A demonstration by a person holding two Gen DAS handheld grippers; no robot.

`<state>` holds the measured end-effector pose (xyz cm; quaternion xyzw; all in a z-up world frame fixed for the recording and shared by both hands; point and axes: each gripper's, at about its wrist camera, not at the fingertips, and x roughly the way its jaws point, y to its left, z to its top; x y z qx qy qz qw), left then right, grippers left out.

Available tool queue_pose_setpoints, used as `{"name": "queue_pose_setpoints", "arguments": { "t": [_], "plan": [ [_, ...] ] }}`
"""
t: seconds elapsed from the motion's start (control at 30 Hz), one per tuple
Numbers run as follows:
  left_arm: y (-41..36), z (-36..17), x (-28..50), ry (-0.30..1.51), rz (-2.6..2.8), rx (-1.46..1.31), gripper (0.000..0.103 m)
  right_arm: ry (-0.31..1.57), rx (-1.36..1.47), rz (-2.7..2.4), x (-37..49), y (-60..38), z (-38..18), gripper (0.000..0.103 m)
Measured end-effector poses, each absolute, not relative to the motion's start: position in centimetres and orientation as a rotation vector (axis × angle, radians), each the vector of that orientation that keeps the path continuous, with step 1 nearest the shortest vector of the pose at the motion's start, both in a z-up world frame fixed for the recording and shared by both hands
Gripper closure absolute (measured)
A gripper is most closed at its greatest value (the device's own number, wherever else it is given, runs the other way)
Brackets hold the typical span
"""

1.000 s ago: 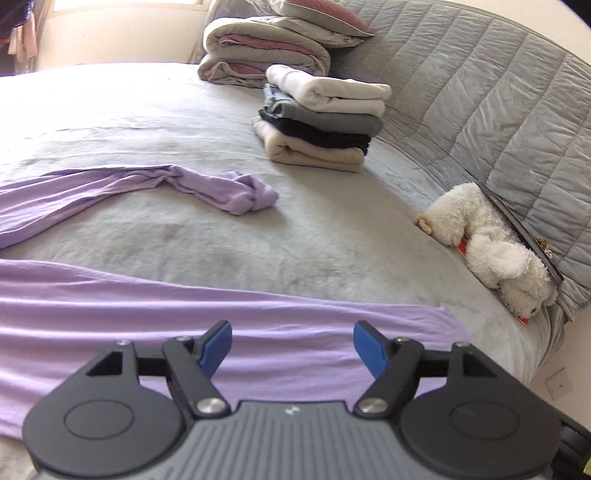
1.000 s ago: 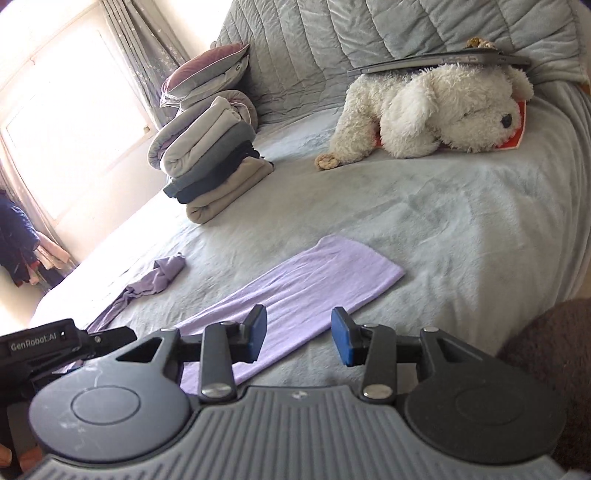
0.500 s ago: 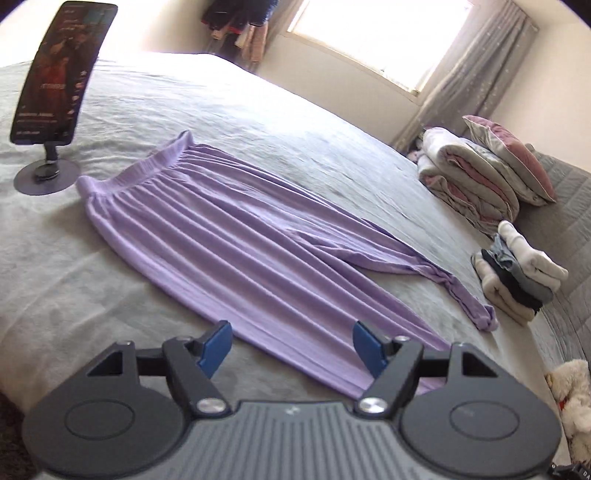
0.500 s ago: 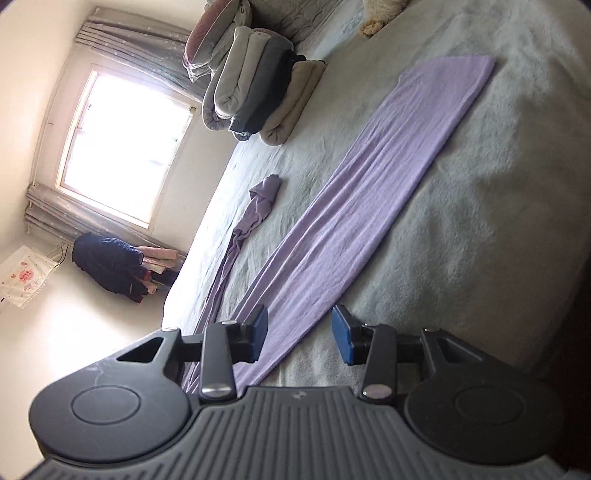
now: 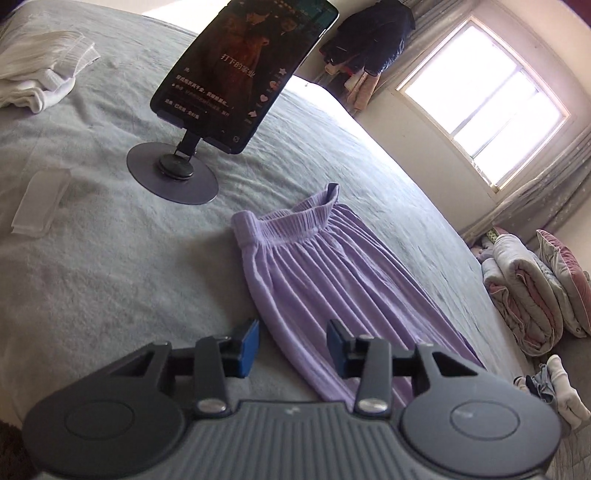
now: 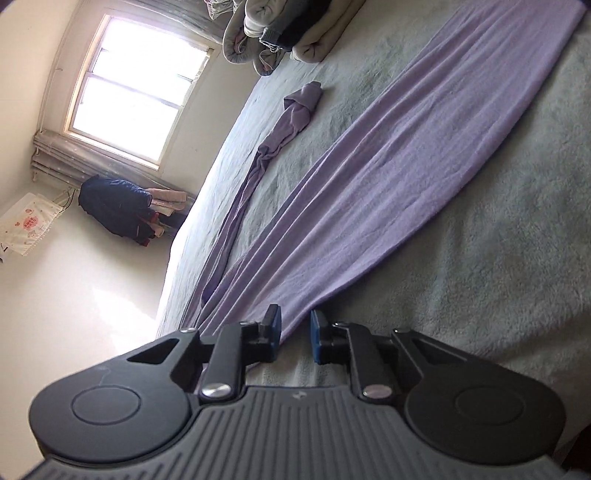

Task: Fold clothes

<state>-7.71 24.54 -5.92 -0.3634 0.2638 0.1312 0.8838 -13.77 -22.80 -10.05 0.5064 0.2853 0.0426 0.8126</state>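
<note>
Lilac trousers (image 5: 325,266) lie spread on the grey bed, the gathered waistband (image 5: 288,218) at their far end in the left wrist view. My left gripper (image 5: 292,345) hovers low over the trousers' near side edge. Its jaws are closing, the cloth edge lies between the blue pads, and a wide gap remains. In the right wrist view one trouser leg (image 6: 388,192) runs flat away from me and the other leg (image 6: 291,114) lies twisted beside it. My right gripper (image 6: 295,336) sits at that flat leg's edge. Its jaws are closing to a narrow gap around the cloth edge.
A phone on a round-based stand (image 5: 171,177) stands on the bed just beyond the waistband. White cloths (image 5: 40,81) lie at the far left. Rolled quilts (image 5: 524,295) and a stack of folded clothes (image 6: 280,33) sit at the bed's far end.
The left gripper swung from the trouser legs to the waistband end and narrowed. The right gripper rolled, dropped to the flat leg's edge, and its jaws drew much closer together.
</note>
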Motion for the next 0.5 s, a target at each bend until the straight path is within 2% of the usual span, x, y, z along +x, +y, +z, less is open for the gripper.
{"name": "queue_pose_setpoints", "arguments": {
  "t": [0.03, 0.07, 0.5],
  "plan": [
    [24.7, -6.1, -7.7, 0.552, 0.291, -0.760, 0.099, 0.613, 1.082, 0.087, -13.7, -22.8, -10.1, 0.098],
    [25.1, -6.4, -7.9, 0.552, 0.302, -0.775, 0.102, 0.615, 1.082, 0.083, -13.6, -22.7, -10.2, 0.103],
    [27.7, -4.5, -11.0, 0.527, 0.352, -0.789, 0.103, 0.605, 1.049, 0.111, -16.5, -22.9, -8.9, 0.103]
  ]
}}
